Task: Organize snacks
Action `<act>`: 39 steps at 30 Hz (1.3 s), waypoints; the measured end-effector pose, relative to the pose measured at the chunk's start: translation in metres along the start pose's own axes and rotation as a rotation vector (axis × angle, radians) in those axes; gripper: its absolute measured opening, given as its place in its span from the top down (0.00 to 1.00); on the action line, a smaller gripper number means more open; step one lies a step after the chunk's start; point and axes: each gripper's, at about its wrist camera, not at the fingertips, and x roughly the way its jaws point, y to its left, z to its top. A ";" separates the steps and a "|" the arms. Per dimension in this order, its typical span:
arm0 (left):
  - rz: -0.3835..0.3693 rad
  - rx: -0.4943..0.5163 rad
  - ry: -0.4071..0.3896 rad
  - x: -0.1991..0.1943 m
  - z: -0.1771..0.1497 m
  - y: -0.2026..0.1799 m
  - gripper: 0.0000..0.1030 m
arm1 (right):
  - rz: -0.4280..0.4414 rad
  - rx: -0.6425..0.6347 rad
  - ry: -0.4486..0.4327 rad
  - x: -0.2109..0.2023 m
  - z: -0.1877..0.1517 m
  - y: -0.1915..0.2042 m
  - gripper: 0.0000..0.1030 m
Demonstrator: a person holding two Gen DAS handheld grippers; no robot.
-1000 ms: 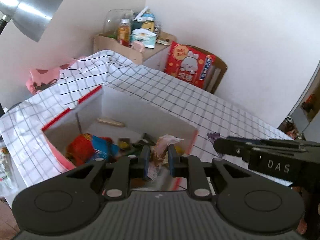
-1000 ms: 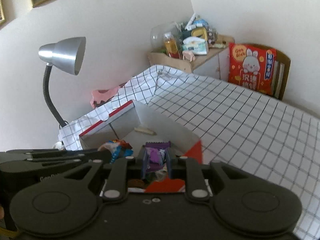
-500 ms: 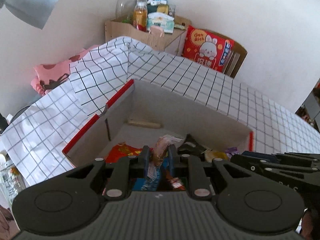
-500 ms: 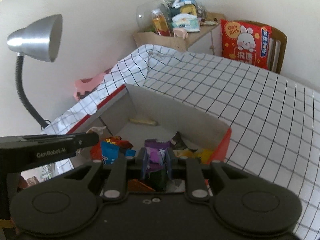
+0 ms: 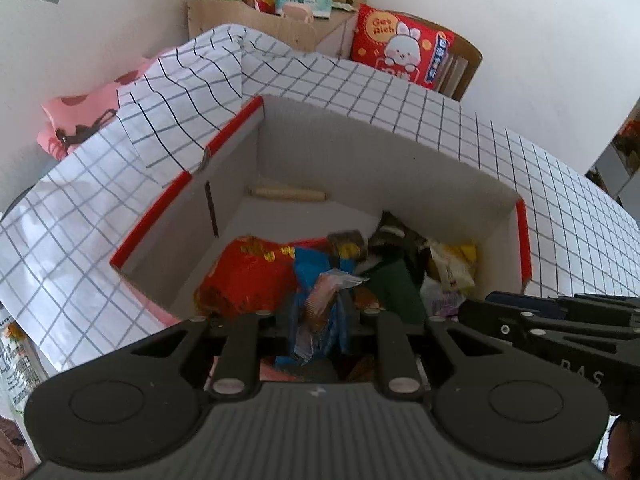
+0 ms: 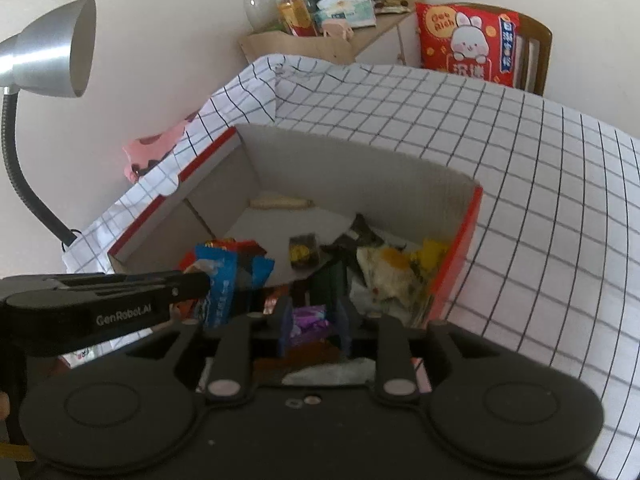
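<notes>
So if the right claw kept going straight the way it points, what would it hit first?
Probably the snack pile in the box: the right claw, gripping a purple packet, points down at a dark green packet just ahead. Depth is hard to judge.

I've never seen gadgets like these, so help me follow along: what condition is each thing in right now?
Left tool: shut on a pale snack wrapper, above the box.
Right tool: shut on a purple snack packet.
Cardboard box: open, partly filled with snacks.
Desk lamp: appears unlit.
Checked cloth: spread, rumpled at the far corner.
</notes>
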 end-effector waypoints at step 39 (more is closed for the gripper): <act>-0.064 0.068 -0.168 -0.096 -0.035 -0.012 0.02 | -0.062 0.072 -0.267 -0.116 -0.069 -0.003 0.00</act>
